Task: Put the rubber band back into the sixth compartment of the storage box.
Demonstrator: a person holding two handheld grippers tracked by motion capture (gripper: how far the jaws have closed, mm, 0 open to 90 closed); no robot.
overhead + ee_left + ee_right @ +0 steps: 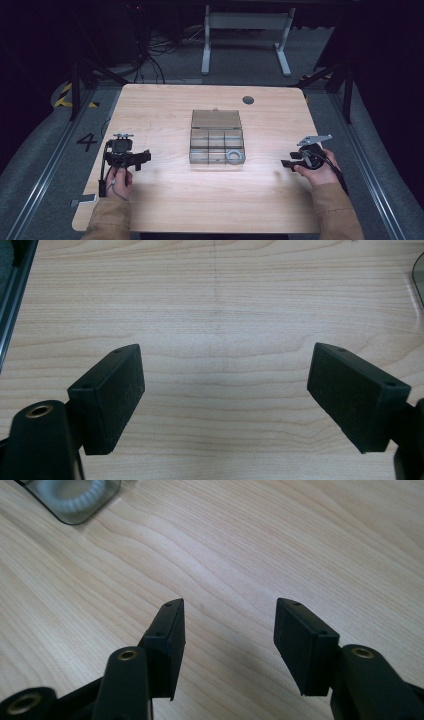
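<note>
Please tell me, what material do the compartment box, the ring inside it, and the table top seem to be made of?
Compartment box: likely smoky translucent plastic; the table shows through its walls.
Ring: pale grey and ribbed like a coil, perhaps soft plastic or rubber; I cannot tell which.
Table top: light wood or wood-look laminate, matte, with visible grain lines.

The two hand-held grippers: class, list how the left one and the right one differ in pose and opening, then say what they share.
The left hand-held gripper sits left of the clear box; the right hand-held gripper sits to the box's right. The left one's jaws are spread wider; the right one's gap is narrower. The right one carries a grey plate on top. Both are open, empty, and point inward over the wooden table.
</note>
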